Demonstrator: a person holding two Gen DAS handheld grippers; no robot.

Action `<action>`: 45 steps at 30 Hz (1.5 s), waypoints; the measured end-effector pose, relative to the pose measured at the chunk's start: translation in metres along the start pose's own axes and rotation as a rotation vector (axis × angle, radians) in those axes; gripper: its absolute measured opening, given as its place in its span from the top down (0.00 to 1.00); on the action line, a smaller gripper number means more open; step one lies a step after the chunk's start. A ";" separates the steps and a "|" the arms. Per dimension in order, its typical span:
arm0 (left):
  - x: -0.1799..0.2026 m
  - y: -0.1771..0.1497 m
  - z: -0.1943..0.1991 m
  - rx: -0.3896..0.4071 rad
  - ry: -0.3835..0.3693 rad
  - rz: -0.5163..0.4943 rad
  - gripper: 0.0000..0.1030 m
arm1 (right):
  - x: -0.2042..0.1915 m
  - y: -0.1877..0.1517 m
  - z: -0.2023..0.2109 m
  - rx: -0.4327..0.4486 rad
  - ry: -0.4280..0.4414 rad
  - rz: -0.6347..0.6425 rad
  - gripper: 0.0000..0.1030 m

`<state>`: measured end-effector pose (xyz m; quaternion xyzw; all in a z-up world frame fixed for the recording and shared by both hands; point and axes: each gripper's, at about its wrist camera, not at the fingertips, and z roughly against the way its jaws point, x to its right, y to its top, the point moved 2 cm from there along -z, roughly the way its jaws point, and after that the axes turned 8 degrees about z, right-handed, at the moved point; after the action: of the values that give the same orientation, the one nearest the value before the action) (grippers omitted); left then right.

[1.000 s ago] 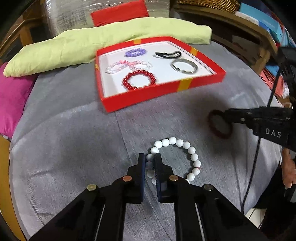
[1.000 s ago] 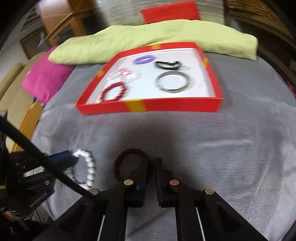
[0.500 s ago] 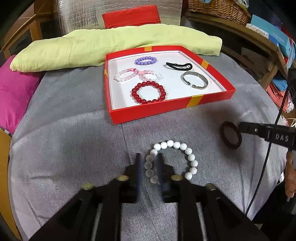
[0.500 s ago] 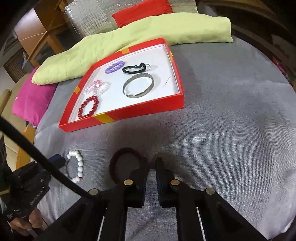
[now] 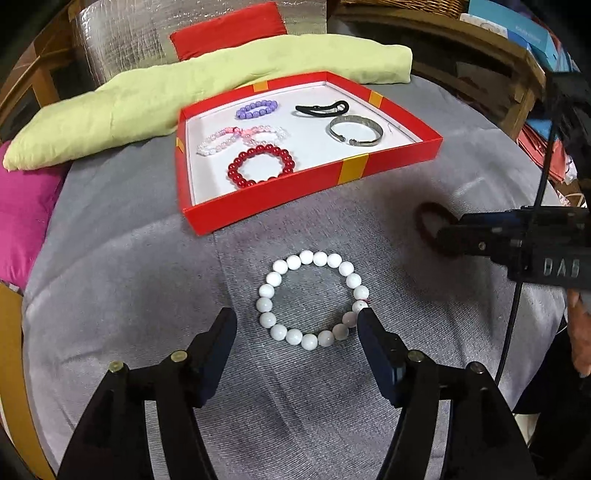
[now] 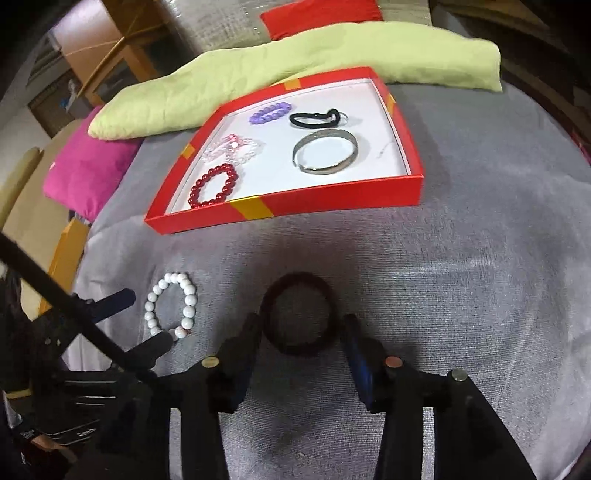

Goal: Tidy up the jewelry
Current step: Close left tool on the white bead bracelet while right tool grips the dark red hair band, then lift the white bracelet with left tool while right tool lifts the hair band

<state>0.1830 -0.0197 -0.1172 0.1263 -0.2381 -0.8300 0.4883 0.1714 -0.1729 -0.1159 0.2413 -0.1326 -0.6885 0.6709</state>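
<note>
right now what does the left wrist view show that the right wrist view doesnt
Only the left wrist view shows the wicker basket and blue boxes on the wooden shelf.

Only the right wrist view shows the whole dark red hair tie, lying free between the right gripper's opening jaws.

Both show the red tray, the white bead bracelet between the left gripper's opening jaws, and the green cushion.

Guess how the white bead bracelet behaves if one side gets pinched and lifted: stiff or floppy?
Probably floppy: the white bead bracelet is separate round beads on a string, so it should sag into a loop. The smooth glossy beads may slip or roll between the pads. The left gripper is opening, its fingers either side of the bracelet's near edge on the grey cloth.
</note>
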 end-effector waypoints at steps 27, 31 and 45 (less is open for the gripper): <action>-0.013 0.007 -0.007 -0.006 -0.050 0.100 0.86 | 0.019 0.002 0.000 0.010 -0.050 -0.046 0.84; -0.008 0.007 -0.007 -0.002 -0.058 0.087 0.72 | 0.019 0.003 -0.001 0.008 -0.046 -0.057 0.84; -0.010 0.010 -0.007 0.025 -0.048 0.105 0.90 | 0.021 0.001 -0.002 0.002 -0.036 -0.058 0.83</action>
<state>0.1984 -0.0173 -0.1180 0.0999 -0.2666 -0.8031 0.5235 0.1734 -0.1935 -0.1200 0.2332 -0.1384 -0.7119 0.6478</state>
